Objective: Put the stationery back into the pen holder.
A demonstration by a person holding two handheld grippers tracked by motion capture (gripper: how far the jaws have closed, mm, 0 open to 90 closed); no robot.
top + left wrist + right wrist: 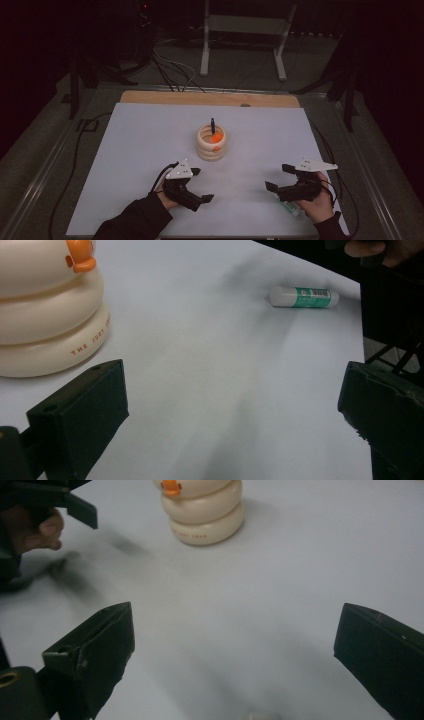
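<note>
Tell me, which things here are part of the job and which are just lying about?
Likely in use: cream ringed holder with a pen in it, glue stick by the right gripper, left gripper.
Just about: metal stand, floor cables.

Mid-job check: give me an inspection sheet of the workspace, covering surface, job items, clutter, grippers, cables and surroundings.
Surface: white table top, bare around the items; a wooden strip along its far edge.
Job's things: cream ringed pen holder upright at centre, with a dark pen and an orange piece inside; glue stick lying on its side by the right gripper.
Clutter: nothing seen.
Grippers: left gripper and right gripper both open, holding nothing, near the front edge.
Cables: several cables on the floor beyond the table.
Surroundings: dark room; white frame legs behind.
</note>
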